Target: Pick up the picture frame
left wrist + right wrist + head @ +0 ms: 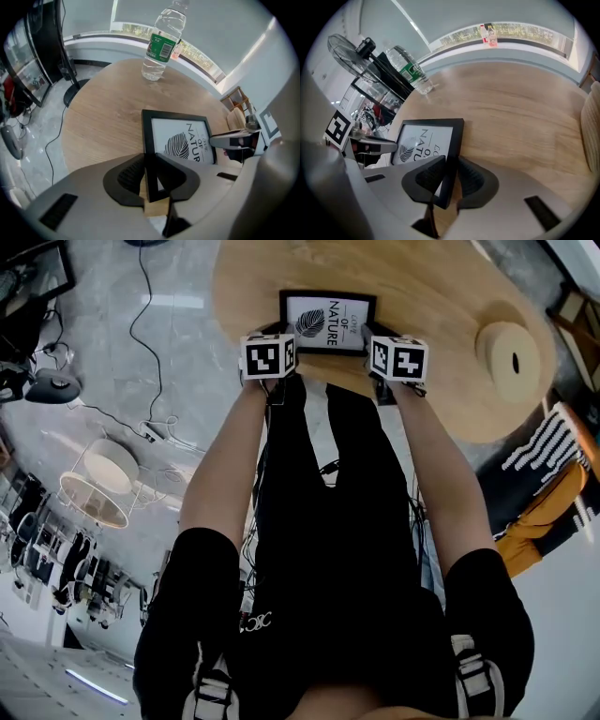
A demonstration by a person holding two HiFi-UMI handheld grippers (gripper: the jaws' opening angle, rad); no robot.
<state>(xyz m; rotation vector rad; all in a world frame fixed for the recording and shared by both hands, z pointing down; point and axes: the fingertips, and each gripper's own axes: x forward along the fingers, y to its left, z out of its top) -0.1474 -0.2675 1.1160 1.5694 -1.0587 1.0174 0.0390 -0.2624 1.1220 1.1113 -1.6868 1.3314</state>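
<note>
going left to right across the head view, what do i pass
white lampshade → left gripper → picture frame → right gripper → round beige disc

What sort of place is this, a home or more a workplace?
Probably an indoor studio or showroom rather than a lived-in home. A round wooden table stands on a glossy marble-look floor, and loose cables and a lampshade lie on that floor.

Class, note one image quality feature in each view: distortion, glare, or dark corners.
Head view: glare streaks on the glossy floor. Left gripper view: black corners, bottle tilted by lens bend. Right gripper view: window ledge bows into an arc.
</note>
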